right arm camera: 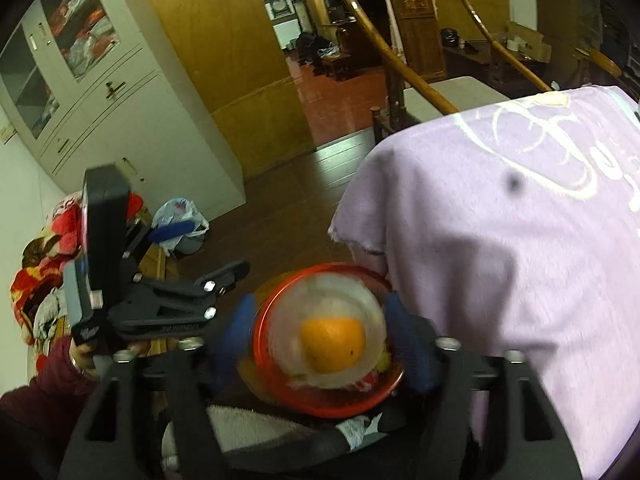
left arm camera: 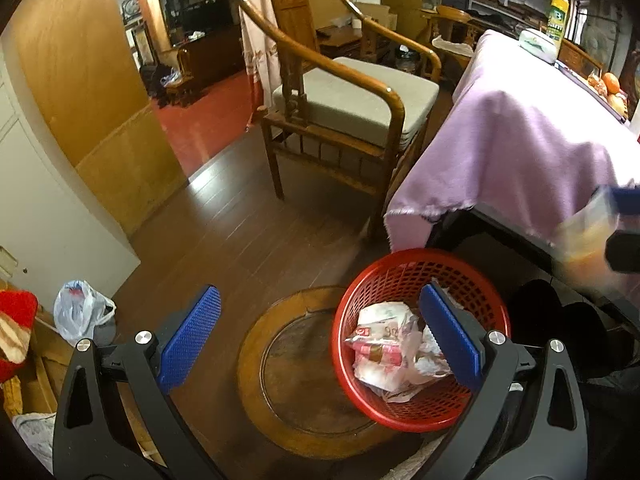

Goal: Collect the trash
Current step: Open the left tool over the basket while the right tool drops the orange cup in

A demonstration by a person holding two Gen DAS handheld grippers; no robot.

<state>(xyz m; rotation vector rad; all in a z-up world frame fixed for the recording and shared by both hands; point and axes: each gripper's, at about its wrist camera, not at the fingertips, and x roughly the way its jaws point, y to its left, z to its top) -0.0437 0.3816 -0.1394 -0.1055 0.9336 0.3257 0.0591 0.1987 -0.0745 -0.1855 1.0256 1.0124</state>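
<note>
A red mesh basket (left arm camera: pixel 376 280) stands on the floor with crumpled wrappers and plastic (left arm camera: pixel 384 344) inside. My left gripper (left arm camera: pixel 320 292) hangs open above its left rim, nothing between the blue pads. In the right wrist view a clear plastic cup (right arm camera: pixel 326 332) with orange contents sits blurred between the blue fingers of my right gripper (right arm camera: pixel 320 308), straight above the basket (right arm camera: pixel 260 344). A thin gap shows between the left pad and the cup. The left wrist view catches that cup (left arm camera: pixel 584 240) and right gripper (left arm camera: pixel 624 220) at its right edge.
A table under a purple cloth (left arm camera: pixel 520 140) stands right of the basket, a wooden armchair (left arm camera: pixel 352 100) behind it. A round wooden stool top (left arm camera: pixel 288 380) lies beside the basket. A plastic bag (left arm camera: pixel 80 312) and white cabinet (right arm camera: pixel 120 120) are at the left.
</note>
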